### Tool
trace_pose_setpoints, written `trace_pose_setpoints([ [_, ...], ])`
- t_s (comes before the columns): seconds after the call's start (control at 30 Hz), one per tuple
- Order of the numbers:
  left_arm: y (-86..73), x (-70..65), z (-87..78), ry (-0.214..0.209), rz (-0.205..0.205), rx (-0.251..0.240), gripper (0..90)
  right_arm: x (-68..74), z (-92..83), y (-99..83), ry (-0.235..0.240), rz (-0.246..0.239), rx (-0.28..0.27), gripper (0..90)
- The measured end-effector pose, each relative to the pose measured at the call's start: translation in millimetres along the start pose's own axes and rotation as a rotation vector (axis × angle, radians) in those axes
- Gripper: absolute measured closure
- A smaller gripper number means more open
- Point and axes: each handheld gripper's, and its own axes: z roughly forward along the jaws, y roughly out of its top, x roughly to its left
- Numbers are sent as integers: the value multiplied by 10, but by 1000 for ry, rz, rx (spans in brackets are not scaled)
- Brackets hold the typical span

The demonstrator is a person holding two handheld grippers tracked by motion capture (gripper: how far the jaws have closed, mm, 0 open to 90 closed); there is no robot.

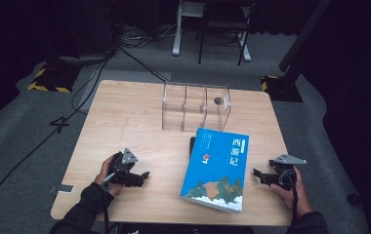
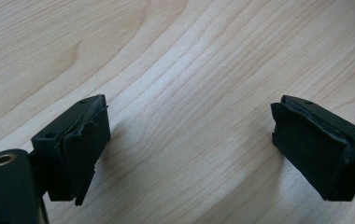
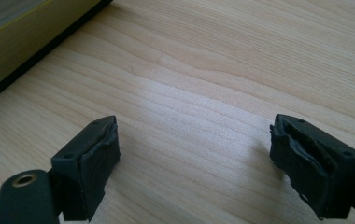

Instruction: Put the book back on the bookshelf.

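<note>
A thick blue book (image 1: 217, 168) with a painted cover and white characters lies flat on the wooden table (image 1: 134, 122), right of centre. My left gripper (image 1: 143, 176) rests low over the table to the book's left, jaws open, with bare wood between the pads (image 2: 82, 144). My right gripper (image 1: 257, 175) sits just right of the book, pointing toward it, jaws open and empty. In the right gripper view the book's page edge (image 3: 21, 32) fills the upper left corner, apart from the pads (image 3: 91, 163).
A clear plastic divided rack (image 1: 195, 107) stands at the back of the table, behind the book, with a small dark round thing (image 1: 217, 101) in its right section. A dark object (image 1: 192, 145) pokes out from under the book's left edge. Cables and stands lie on the grey floor beyond.
</note>
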Motion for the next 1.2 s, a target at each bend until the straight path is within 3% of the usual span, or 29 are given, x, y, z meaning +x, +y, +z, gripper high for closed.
trace_pose_setpoints([
  [0.17, 56, -52, 59, -18, 17, 8, 78, -10, -32, -25, 24, -25, 3, 163],
  [0.3, 54, -143, 55, -51, 62, 9, 85, -9, -66, -19, 38, -45, 25, 188],
  [0.4, 53, -186, 53, -49, 61, 11, 86, 15, -89, -8, 54, -63, 32, 185],
  [0.57, 55, -272, 61, -63, 72, 7, 86, 156, -301, 107, 89, -121, 7, 204],
  [0.67, 61, -304, 66, -67, 76, 9, 86, 228, -437, 188, 121, -125, -33, 207],
  [1.2, 92, -363, 97, -90, 100, 9, 85, 491, -762, 461, 192, -164, -74, 224],
])
